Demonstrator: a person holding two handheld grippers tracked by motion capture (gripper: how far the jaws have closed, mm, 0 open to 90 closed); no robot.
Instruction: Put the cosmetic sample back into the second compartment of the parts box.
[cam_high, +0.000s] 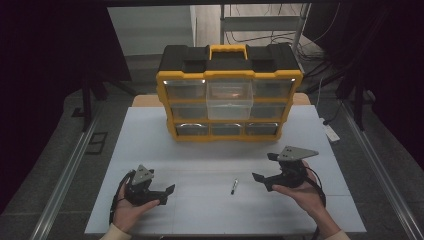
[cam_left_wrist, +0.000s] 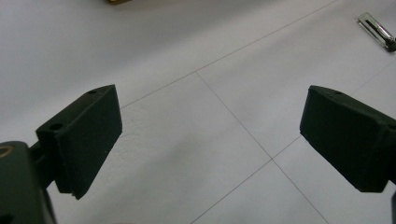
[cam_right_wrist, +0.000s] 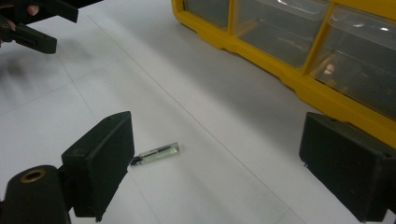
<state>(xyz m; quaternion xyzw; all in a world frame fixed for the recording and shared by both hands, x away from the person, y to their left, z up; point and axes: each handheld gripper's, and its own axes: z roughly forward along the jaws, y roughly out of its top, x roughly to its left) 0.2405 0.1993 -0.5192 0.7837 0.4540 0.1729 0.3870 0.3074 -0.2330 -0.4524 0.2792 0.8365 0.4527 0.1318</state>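
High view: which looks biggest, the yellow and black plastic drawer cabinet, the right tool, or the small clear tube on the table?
1. Yellow and black plastic drawer cabinet
2. Right tool
3. Small clear tube

**Open counter in front, cabinet blocking the back**

A yellow drawer cabinet (cam_high: 229, 92) stood across the upper centre of the high view, one drawer (cam_high: 229, 102) jutting forward. Below it the white counter (cam_high: 200, 160) lay bare except for a small pen (cam_high: 233, 186) at lower centre.
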